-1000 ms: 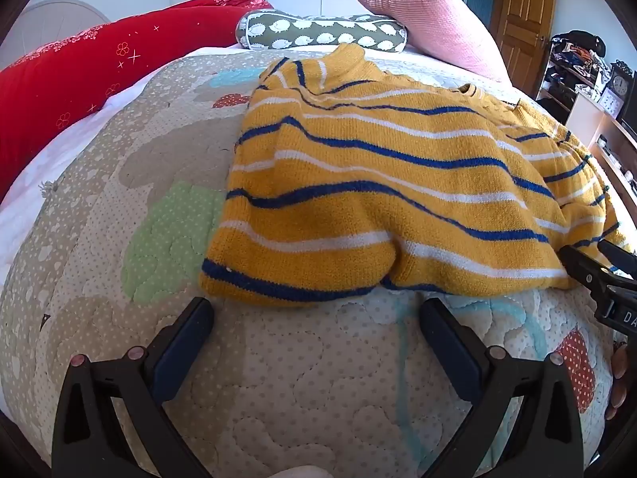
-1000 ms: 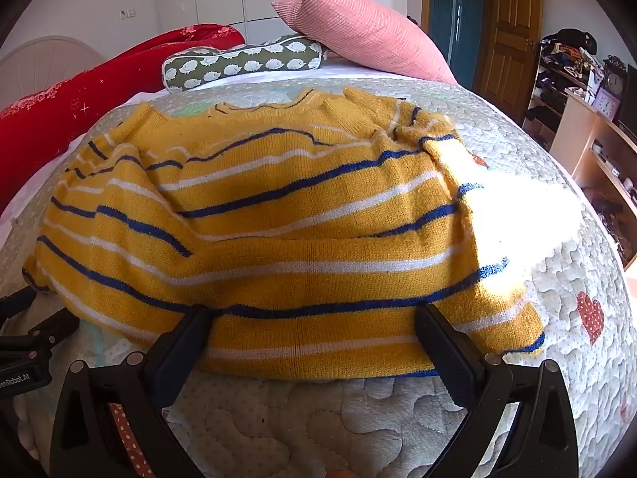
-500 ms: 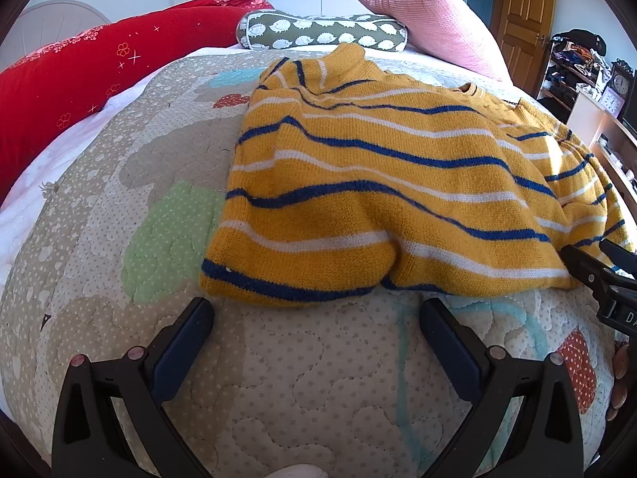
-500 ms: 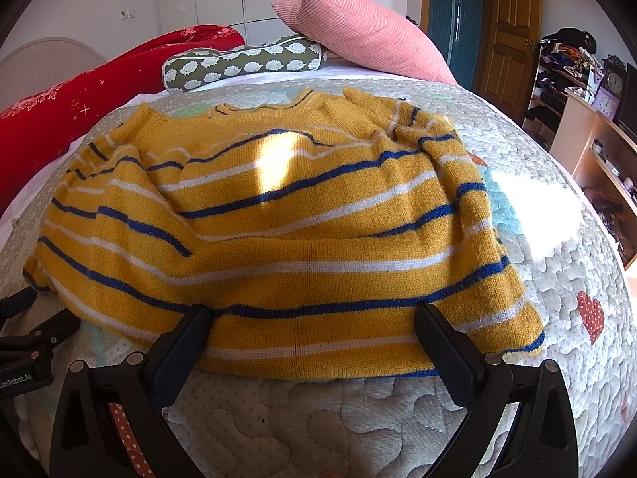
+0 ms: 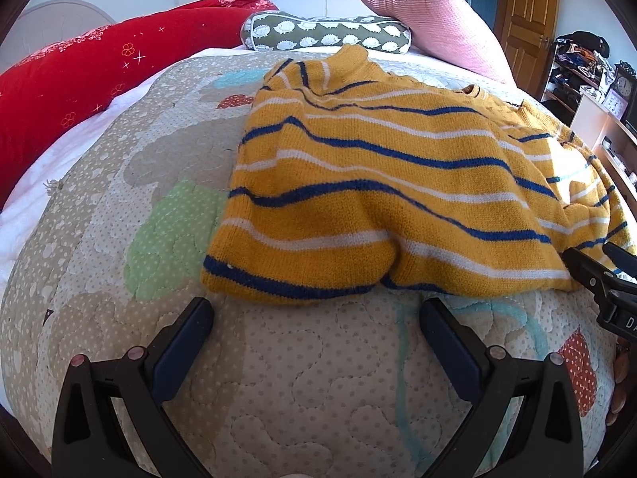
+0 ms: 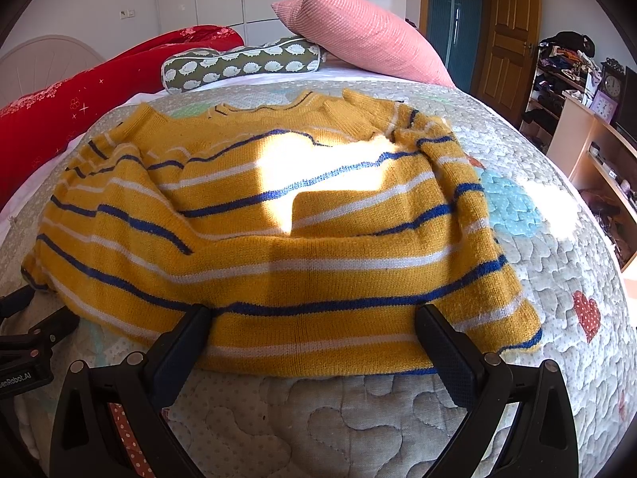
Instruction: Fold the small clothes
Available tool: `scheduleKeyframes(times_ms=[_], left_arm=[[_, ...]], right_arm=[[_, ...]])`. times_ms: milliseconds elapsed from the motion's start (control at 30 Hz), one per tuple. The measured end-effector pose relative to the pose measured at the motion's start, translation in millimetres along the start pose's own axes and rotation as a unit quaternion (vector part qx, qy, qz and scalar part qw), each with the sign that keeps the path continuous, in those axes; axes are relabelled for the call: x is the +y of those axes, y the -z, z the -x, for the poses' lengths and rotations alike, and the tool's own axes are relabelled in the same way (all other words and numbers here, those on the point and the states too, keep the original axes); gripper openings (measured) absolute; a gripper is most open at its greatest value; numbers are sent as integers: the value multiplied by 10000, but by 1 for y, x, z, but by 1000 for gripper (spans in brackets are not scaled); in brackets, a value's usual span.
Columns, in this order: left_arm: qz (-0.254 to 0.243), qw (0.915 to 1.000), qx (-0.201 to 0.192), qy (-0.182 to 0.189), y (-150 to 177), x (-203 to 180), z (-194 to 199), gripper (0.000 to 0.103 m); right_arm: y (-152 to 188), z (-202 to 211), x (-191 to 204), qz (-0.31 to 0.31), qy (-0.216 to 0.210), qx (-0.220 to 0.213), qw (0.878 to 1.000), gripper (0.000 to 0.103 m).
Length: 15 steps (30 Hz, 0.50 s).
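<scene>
Since a second ago almost nothing has shifted: both claws hold the same places, and only the sun patch has slid from the quilt onto the chest of the sweater (image 6: 302, 247).

The yellow knit sweater (image 5: 390, 191), striped in blue and white, lies spread and rumpled on the quilted bed cover (image 5: 119, 207), its neck toward the pillows and its hem toward the cameras.

The left claw (image 5: 314, 334) hovers over bare quilt just short of the hem's left corner, its fingers (image 5: 181, 342) wide apart and holding nothing. The right claw (image 6: 312, 338) has its fingers equally spread, with the tips at the sweater's hem; fabric shows between them, but they are not pressed onto it.

Each tool shows at the edge of the other's view, the right one at the sweater's near edge in the left view.

Behind the sweater lie a red blanket (image 5: 87, 67), a green bolster with a white hedgehog print (image 5: 326, 34) and a pink pillow (image 6: 358, 36). A wooden door (image 6: 505, 40) and a cluttered shelf unit (image 6: 589, 131) stand at right.
</scene>
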<state>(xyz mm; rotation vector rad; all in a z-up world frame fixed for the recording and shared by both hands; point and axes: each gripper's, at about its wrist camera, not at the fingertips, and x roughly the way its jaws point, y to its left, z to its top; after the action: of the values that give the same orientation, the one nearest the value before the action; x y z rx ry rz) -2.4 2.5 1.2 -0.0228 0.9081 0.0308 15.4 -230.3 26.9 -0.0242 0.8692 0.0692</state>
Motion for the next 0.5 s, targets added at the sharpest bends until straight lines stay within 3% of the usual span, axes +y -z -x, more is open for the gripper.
scheduleKeyframes(times_ms=[500], left_arm=[[1,10000,-21,-15,2,0,3,103]], right_arm=[[1,0,0,1,6,-7,10000,102]])
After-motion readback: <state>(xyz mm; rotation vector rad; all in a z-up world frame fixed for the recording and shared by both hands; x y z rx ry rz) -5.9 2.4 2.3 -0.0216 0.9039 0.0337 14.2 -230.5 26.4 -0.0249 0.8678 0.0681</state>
